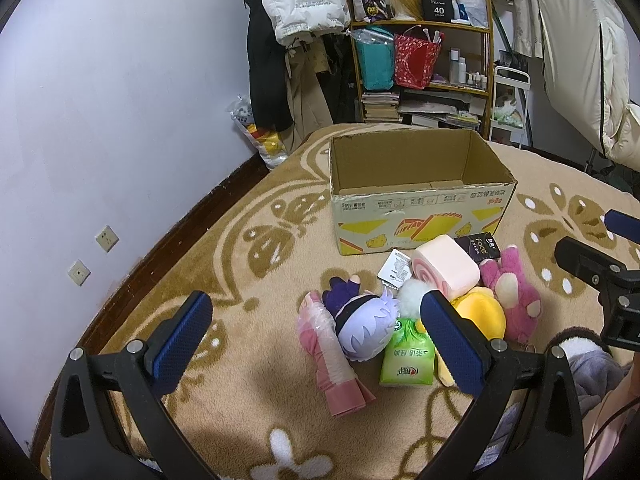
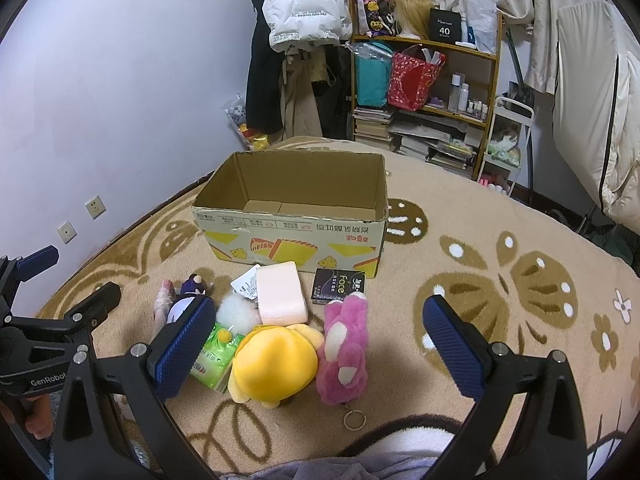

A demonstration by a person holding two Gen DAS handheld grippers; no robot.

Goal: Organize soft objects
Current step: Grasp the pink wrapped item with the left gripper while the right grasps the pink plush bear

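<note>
An open cardboard box stands empty on the patterned blanket. In front of it lies a pile of soft things: a purple-haired plush doll, a pink wrapped roll, a green tissue pack, a pink cake-roll cushion, a yellow plush, a pink plush with a key ring and a white pompom. My left gripper is open above the doll. My right gripper is open above the yellow and pink plushes.
A small dark "Face" box lies by the cardboard box. A cluttered shelf, hanging coats and a white wall stand behind. My lap in grey clothing is at the near edge.
</note>
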